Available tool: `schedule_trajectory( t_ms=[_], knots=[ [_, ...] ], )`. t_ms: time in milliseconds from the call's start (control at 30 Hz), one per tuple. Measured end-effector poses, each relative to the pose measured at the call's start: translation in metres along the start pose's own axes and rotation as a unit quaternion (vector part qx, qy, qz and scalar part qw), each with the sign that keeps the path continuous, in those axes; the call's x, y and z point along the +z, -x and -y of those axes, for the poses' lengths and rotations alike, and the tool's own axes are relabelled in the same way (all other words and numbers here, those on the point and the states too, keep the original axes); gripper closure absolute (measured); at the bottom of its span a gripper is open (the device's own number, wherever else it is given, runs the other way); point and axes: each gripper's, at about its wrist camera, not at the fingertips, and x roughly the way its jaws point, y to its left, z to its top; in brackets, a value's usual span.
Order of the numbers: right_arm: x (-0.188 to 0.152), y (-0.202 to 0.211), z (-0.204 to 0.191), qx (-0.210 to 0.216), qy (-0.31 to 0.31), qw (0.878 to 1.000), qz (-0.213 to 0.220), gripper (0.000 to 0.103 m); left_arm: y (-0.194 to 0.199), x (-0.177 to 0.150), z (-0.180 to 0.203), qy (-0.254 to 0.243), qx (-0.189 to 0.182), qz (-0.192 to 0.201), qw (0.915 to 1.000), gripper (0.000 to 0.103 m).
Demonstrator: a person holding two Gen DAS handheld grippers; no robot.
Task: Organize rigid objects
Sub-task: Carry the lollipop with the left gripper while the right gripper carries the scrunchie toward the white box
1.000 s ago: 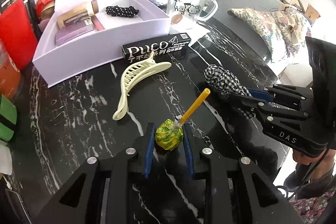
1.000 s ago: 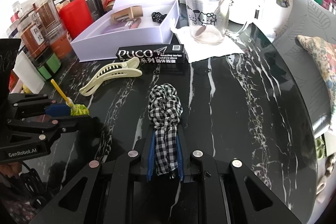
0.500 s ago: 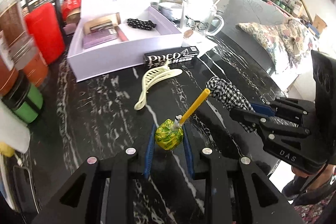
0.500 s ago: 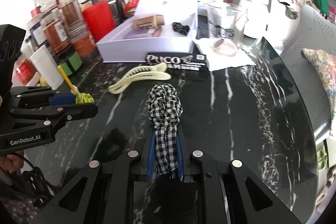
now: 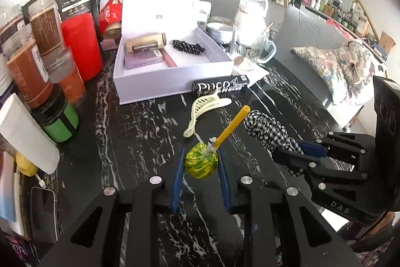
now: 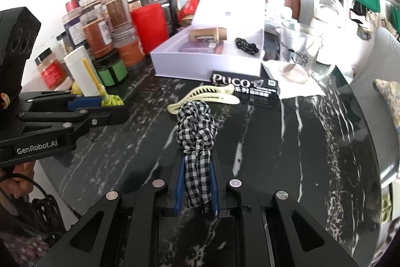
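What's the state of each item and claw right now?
left claw: shut on lollipop
lollipop: gripped by its wrapped head, stick pointing up and away
right claw: shut on checkered scrunchie
checkered scrunchie: pinched at one end, the rest bunched ahead of the pads
lavender box: open, lid upright behind
cream hair clip: closed, lying on table
PUCO box: closed, lying on table

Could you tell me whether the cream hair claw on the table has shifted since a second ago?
No. The cream hair claw lies just in front of the black PUCO box as before; only the camera view has pulled back.
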Motion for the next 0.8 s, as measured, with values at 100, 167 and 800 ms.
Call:
schedule_trajectory(
  t_ms=[100,167,800],
  knots=[
    [0.005,0.002,-0.005,0.003,0.006,1.000,0.005,0.086,0.004,0.005,-0.003,0.000,0.003,0.009,1.0000,0.077],
    [0.010,0.003,-0.007,0.004,0.011,1.000,0.009,0.086,0.007,0.009,-0.007,0.002,0.006,0.015,0.9999,0.077],
    [0.063,0.000,-0.016,0.020,0.039,0.998,0.043,0.086,0.013,0.064,-0.029,0.002,0.022,0.054,0.9983,0.077]
  ],
)
